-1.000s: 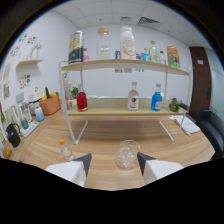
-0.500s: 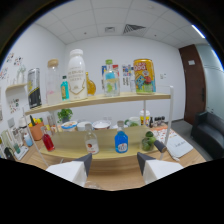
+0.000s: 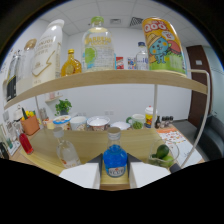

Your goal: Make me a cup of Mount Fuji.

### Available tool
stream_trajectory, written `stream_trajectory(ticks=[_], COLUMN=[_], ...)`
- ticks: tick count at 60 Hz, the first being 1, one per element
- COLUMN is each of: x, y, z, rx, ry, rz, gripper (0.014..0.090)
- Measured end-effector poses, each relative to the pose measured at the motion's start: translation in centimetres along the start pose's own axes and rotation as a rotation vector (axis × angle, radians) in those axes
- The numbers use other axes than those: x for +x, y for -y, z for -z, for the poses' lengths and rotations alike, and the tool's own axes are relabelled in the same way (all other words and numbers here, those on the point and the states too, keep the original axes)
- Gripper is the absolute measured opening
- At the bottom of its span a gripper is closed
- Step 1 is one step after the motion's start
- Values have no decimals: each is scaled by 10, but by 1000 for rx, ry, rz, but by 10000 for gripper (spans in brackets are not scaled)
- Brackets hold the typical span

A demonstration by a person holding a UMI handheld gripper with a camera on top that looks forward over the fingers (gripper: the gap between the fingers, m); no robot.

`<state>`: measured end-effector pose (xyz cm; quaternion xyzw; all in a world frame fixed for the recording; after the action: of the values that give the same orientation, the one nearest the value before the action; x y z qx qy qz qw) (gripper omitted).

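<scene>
- Our gripper (image 3: 116, 172) has its two white fingers spread apart, with nothing pressed between them: it is released.
- The blue bottle (image 3: 115, 159) stands upright on the lower shelf (image 3: 90, 142), just ahead of the fingers and centred on the gap between them; we see space at each side of it.
- We judge this to be the reach for a drink ingredient, the blue liquid seeming the likely pick for the Mount Fuji cup. The grasp itself is not yet made.
- Next we would need to ease forward until the bottle's body sits between the fingers, then clench squarely on it, low enough that it does not tip.
- Just beside it, to one side, stands a clear bottle (image 3: 64, 150); to the other, a glass holding green limes (image 3: 163, 154). Both are near enough to be nudged.
- Beyond, a row of bowls (image 3: 97, 123) lines the back of the shelf.
- On the upper shelf (image 3: 110, 77) stand a large clear jug (image 3: 98, 48), a white bottle (image 3: 45, 56) and a colourful packet (image 3: 163, 42).
</scene>
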<state>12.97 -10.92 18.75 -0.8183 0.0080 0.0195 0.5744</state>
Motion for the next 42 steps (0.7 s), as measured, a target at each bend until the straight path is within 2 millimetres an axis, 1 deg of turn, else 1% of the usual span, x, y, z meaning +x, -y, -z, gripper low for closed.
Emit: stream_trajectory(ticks=[1, 2, 9, 15, 20, 24, 27, 29, 33, 37, 42], x=[1, 2, 3, 4, 2, 1, 0, -1, -1, -3, -5], y=[0, 0, -1, 0, 10, 20, 23, 22, 7, -22, -61], z=[0, -1, 1, 7, 19, 36, 49, 57, 71, 81, 87], rx=[-1, 2, 9, 9, 26, 50, 65, 69, 62, 26, -38], ry=[-5, -8, -15, -22, -12, -14, -12, -14, -22, -22, -42], rz=[2, 6, 33, 35, 18, 13, 5, 0, -12, -41, -45], gripper=[374, 370, 362, 356, 356, 356, 355, 357, 355, 355, 355])
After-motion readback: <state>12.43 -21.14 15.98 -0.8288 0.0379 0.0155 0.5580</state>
